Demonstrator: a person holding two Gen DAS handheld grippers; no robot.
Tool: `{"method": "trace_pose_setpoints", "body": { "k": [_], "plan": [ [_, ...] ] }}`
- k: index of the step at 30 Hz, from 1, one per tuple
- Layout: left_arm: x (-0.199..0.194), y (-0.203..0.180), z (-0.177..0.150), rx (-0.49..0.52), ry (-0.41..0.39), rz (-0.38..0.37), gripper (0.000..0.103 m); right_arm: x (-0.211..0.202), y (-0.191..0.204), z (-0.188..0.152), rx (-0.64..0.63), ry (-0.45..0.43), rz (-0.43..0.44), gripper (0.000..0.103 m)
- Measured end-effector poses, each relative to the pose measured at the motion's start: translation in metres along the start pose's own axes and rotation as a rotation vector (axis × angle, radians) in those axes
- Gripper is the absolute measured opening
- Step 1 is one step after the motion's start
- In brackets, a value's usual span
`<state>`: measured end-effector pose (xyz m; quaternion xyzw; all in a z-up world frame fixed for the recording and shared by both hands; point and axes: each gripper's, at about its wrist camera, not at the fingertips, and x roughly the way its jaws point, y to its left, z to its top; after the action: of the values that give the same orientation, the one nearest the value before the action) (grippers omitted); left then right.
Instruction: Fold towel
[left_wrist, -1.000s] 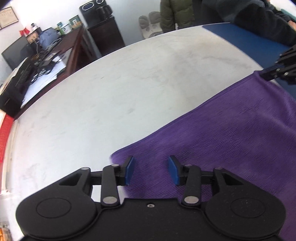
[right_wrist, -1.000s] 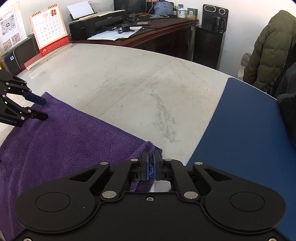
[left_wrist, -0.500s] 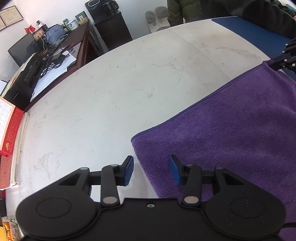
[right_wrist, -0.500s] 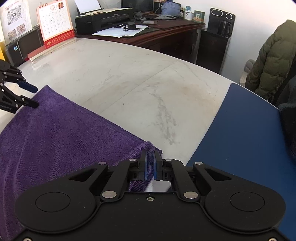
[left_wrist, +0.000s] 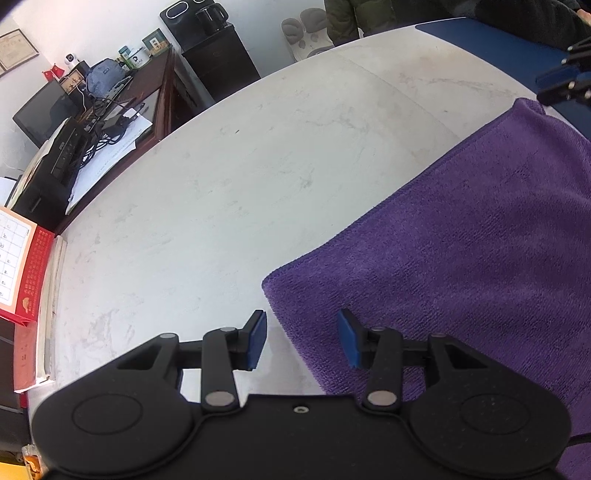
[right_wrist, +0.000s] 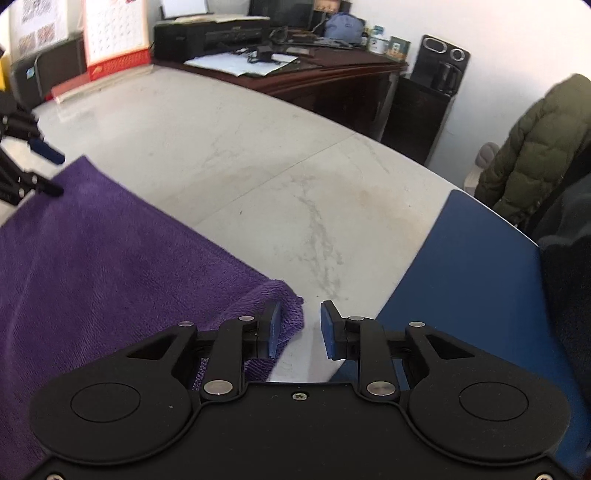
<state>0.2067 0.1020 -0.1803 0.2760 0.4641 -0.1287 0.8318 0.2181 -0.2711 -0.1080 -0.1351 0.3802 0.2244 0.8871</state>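
On the table (right_wrist: 258, 155), the right gripper (right_wrist: 299, 326) has just released the towel (left_wrist: 461, 251) corner, both grippers now gaping empty, left gripper (left_wrist: 301, 338) astride the other corner: fold laid.

The towel (left_wrist: 461, 251) is purple, with a fine ribbed terry weave and a stitched hem along its edges. It lies spread flat on the pale, marbled bench (left_wrist: 258, 166), one layer showing on top. In the left wrist view its long far edge runs diagonally from a near corner up to a far corner at the right, and the short left edge drops from the near corner toward the camera. In the right wrist view the towel (right_wrist: 110, 266) fills the lower left; its right corner is slightly rumpled and curled, resting just beside a blue mat (right_wrist: 472, 277). Soft creases cross the cloth.
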Motion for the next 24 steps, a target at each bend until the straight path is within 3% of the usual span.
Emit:
{"method": "trace_pose_setpoints", "body": {
  "k": [8,15,19,24],
  "plan": [
    [-0.010,0.016,-0.008,-0.073,-0.041,-0.063,0.040,-0.099,-0.021,-0.026,0.372,-0.130,0.023,0.033],
    [-0.051,0.013,-0.020,-0.062,-0.098,-0.128,0.039,-0.161,0.030,-0.102,0.549,-0.005,0.013,0.034],
    [-0.067,-0.007,-0.037,-0.039,-0.098,-0.209,0.039,-0.164,0.073,-0.130,0.593,0.063,0.016,0.034],
    [-0.067,-0.035,-0.057,0.026,-0.081,-0.245,0.039,-0.157,0.097,-0.146,0.638,0.079,-0.012,0.034]
  ]
}}
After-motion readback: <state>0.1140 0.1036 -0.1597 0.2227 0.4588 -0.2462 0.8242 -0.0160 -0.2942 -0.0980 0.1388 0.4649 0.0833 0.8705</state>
